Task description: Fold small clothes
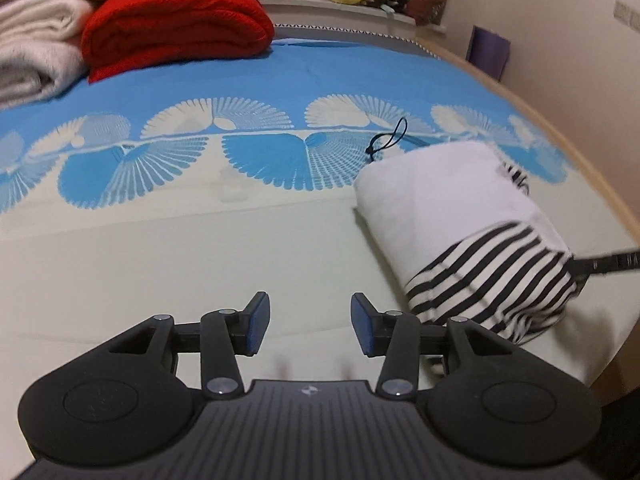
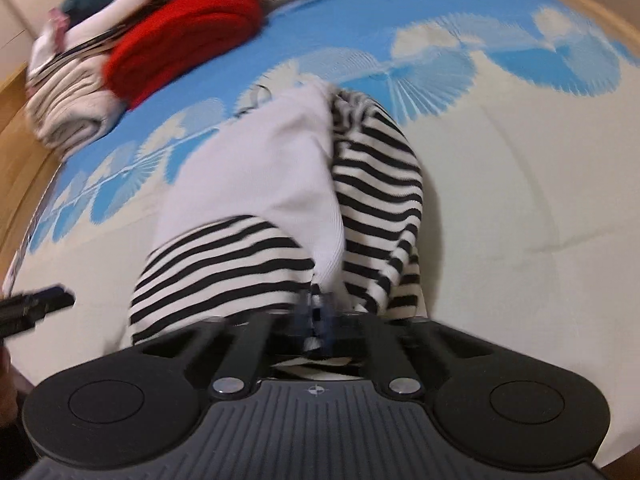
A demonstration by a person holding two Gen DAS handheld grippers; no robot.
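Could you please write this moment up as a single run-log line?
left tool: open, empty, above sheet | right tool: shut on striped garment hem | garment: partly folded on bed sheet

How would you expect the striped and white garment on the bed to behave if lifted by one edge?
The striped and white garment probably droops: it already sags in soft folds around the shut right claw. Likely light, being thin knit. Its loose fold may slip open when lifted.
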